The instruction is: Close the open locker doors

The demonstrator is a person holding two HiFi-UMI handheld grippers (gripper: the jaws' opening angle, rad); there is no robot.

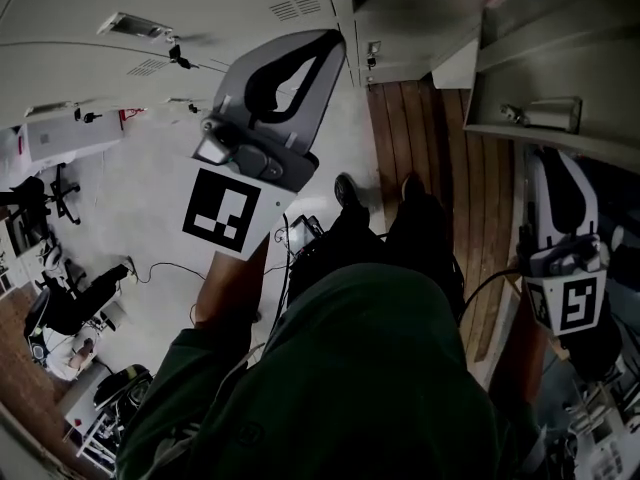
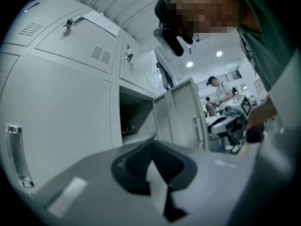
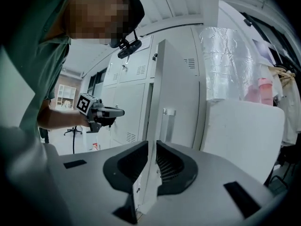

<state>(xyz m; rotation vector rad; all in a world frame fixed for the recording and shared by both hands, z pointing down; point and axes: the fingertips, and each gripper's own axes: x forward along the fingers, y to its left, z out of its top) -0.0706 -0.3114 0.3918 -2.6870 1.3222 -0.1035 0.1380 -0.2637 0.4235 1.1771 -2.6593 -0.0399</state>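
The head view is looking steeply down. The right gripper view is sitting against the open locker door (image 3: 181, 93); the left gripper view is facing it from farther off.

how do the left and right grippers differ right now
The left gripper has its jaws together on nothing; the right gripper clamps the open locker door by its edge. The left gripper is off the lockers; the right gripper touches one. Both carry marker cubes.
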